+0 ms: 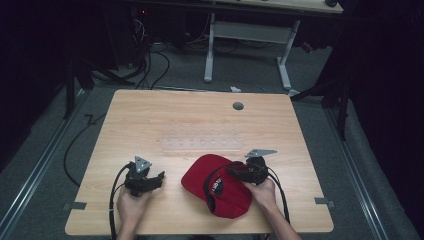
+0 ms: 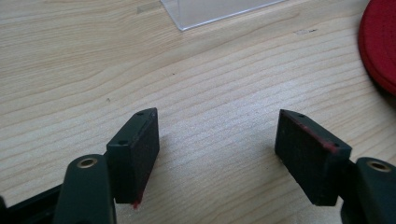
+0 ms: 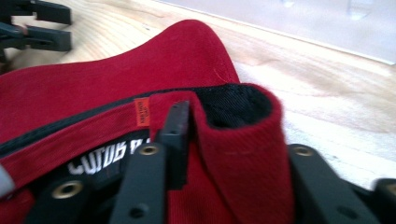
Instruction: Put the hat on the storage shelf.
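A clear plastic rack (image 1: 200, 142) lay on the wooden table (image 1: 150, 115) just beyond the red cap (image 1: 200, 175), which sat upside down near the front edge. An orange tag (image 3: 141, 112) and white lettering, possibly "CUTOB", showed inside its black-lined band. The right gripper (image 3: 224, 140) was clamped on the cap's folded fabric rim. The left gripper (image 2: 217, 140) stood with jaws apart over bare wood.

table (image 1: 150, 115): light wood | on it: red cap (image 1: 200, 175), clear tray (image 1: 200, 142)
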Tool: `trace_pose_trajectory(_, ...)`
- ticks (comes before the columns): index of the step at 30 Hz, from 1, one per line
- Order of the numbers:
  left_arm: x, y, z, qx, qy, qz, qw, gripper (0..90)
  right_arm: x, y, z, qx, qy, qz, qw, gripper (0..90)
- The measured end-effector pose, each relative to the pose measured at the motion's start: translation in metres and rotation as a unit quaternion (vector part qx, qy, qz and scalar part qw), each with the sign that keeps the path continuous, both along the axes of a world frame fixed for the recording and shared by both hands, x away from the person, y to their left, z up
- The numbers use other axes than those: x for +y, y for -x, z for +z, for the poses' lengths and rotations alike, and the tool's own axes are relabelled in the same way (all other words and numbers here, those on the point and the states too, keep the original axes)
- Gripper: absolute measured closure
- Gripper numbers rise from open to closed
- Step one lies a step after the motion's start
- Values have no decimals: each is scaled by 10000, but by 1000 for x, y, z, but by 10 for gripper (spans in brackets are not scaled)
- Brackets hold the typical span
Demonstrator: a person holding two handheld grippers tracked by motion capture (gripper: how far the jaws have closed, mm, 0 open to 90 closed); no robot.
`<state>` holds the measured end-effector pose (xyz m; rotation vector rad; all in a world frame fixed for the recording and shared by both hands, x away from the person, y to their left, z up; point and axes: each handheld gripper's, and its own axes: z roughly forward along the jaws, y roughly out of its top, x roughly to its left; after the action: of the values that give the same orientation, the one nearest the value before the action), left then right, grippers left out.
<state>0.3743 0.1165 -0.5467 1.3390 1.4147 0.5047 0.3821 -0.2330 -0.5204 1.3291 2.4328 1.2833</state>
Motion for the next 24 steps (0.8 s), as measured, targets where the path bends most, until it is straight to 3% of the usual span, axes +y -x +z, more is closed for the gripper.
trace_pose_trajectory(3,0,0,0,0,-1,0,10000,310,-3,0,1,120,-141,100,9998,763)
trace_pose_trajectory(7,0,0,0,-1,0,-1,10000,310,-4,2,4,113,-184,168,9996,802)
trace_pose_trajectory(13,0,0,0,-2,1,-1,10000,310,-5,11,14,-28,-144,218,9997,816)
trace_pose_trajectory(24,-1,1,0,-1,-3,-44,10000,311,-13,20,30,-92,-178,163,9997,822)
